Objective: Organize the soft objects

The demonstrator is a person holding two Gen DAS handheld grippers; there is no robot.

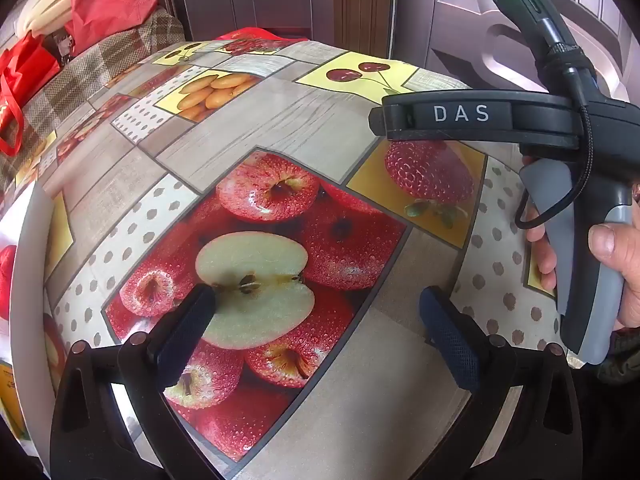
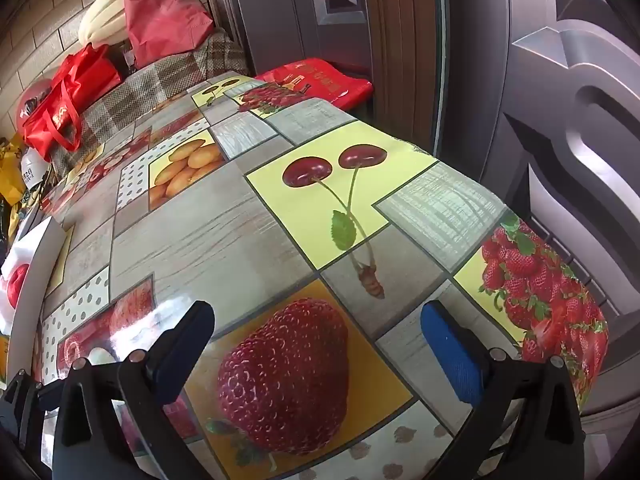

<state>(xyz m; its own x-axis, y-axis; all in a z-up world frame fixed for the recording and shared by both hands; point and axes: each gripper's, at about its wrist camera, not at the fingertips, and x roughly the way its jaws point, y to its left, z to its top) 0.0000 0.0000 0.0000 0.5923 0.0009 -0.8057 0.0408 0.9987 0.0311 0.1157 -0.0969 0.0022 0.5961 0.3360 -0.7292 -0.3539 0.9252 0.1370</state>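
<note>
My left gripper [image 1: 316,312] is open and empty, low over the fruit-print tablecloth [image 1: 280,128] above the printed apples. My right gripper [image 2: 318,324] is open and empty above the printed strawberry. The right gripper's body, marked DAS [image 1: 472,116], shows in the left wrist view at the right, held by a hand [image 1: 616,248]. A white tray or board edge [image 1: 28,264] stands at the table's left, with something red and white [image 2: 16,284] in it, mostly hidden. No loose soft object lies on the cloth in front of either gripper.
Red bags [image 2: 68,100] and a red cloth bundle [image 2: 164,16] with a cream cushion [image 2: 104,16] sit on a checked surface beyond the table's far left. A red bag [image 2: 320,80] lies behind the table. Brown doors [image 2: 560,80] stand close behind and right.
</note>
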